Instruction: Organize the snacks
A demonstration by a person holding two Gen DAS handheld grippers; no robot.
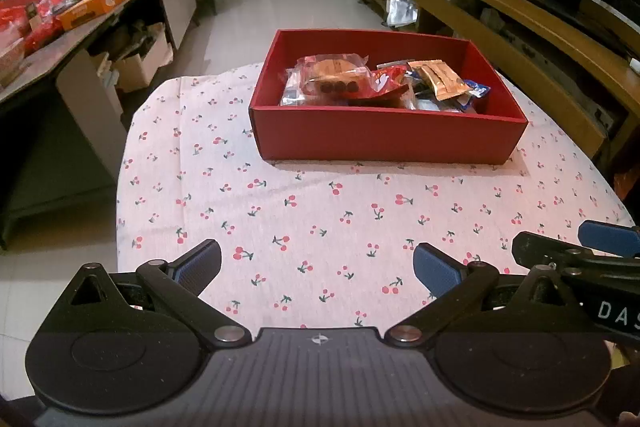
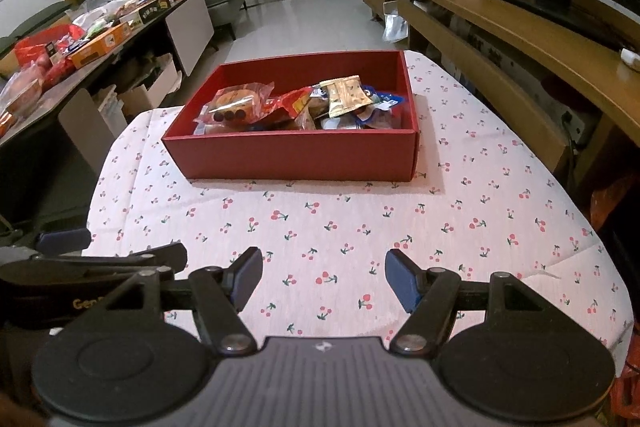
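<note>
With both the left gripper [image 1: 316,267] and right gripper [image 2: 323,277] spread wide and empty, we face light, crinkly, slippery snacks [image 1: 384,85] heaped in the box [image 1: 384,143] at twelve o'clock, best pinched by their sealed edges.

Both wrist cams sit low over near edge of the cherry-print cloth-covered table [image 1: 320,211], tilted down, facing the open red cardboard box [image 2: 296,155] near far edge. Shared: box, cloth, room behind; left cam sits left of right.

hidden: lower snack packets [image 1: 436,105] (box wall [image 1: 384,141] covers them)
</note>
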